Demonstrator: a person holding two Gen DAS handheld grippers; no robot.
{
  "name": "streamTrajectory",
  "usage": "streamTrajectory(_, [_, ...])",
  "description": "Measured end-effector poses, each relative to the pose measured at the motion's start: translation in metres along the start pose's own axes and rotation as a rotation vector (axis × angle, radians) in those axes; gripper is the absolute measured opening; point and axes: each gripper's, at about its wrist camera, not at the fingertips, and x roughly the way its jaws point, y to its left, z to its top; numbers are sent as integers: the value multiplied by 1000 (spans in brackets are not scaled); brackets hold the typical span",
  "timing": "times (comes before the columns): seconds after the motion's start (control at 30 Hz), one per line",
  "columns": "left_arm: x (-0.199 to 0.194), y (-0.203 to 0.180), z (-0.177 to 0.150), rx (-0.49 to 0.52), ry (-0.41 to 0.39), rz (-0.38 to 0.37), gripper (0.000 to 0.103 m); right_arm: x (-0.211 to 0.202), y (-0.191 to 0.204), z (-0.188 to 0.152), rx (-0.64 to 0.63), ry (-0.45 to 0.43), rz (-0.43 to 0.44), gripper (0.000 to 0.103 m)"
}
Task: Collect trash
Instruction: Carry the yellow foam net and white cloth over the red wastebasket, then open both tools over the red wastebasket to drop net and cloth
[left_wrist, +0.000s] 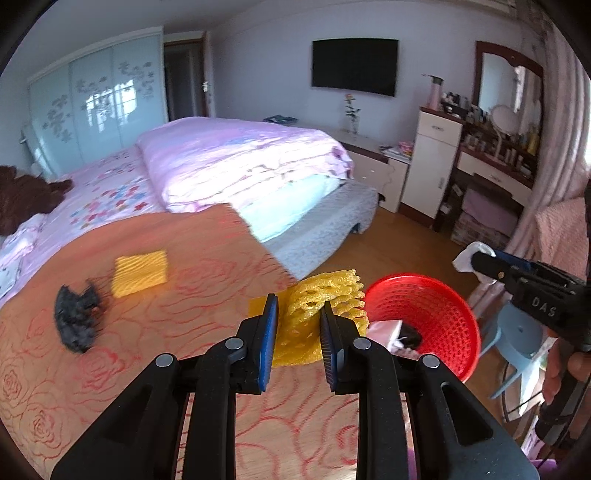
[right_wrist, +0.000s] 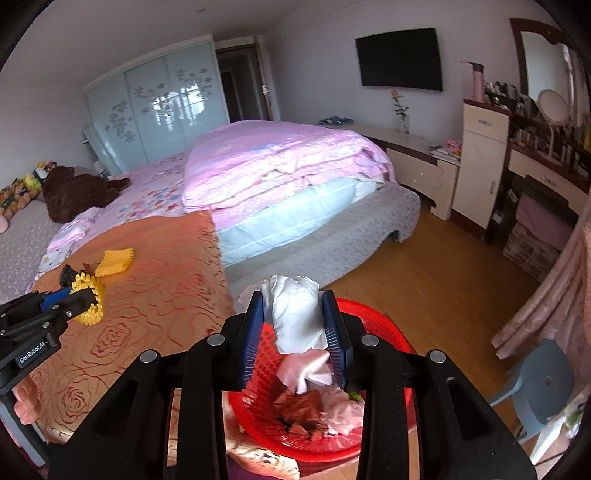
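Note:
My left gripper (left_wrist: 299, 308) is shut on a yellow foam net (left_wrist: 328, 295) above the orange blanket, just left of the red mesh basket (left_wrist: 439, 317). In the right wrist view the same left gripper (right_wrist: 79, 304) shows at the left edge with the foam net (right_wrist: 88, 295). My right gripper (right_wrist: 293, 301) is shut on a crumpled white tissue (right_wrist: 295, 314), directly above the red basket (right_wrist: 391, 332). The basket holds pink, white and brown scraps. A flat yellow foam piece (left_wrist: 140, 273) and a black crumpled scrap (left_wrist: 75, 319) lie on the blanket.
The orange rose-patterned blanket (left_wrist: 177, 314) covers the near end of a bed with a folded pink duvet (left_wrist: 236, 155). A blue plastic stool (right_wrist: 532, 384) stands on the wooden floor to the right. A dresser (right_wrist: 480, 158) lines the far wall.

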Motion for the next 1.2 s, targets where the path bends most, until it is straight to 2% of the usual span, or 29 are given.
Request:
streamTrajectory(0.23, [16,-33,2,42,29,-57,21,4,-19,-8,40,20,-22,32])
streamTrajectory(0.47, [36,-58,1,73,60,-81,21,11,-36,-16,75,50,-45,32])
streamTrajectory(0.83, [68,-84,-7,90,137,-156,21,33,-56,-23,126,113,-47,33])
streamTrajectory(0.93, [70,-89,-10,104,146,-173,26,36,-58,-25,136,126,-43,33])
streamTrajectory(1.0, [71,-92,-12,112,150,-174,35,38,-58,-27,138,133,-45,35])
streamTrajectory(1.07, [71,-93,-13,116,151,-177,43,40,-59,-29,143,140,-51,43])
streamTrajectory(1.2, [70,-91,-14,112,144,-171,58,40,-59,-29,148,134,-61,50])
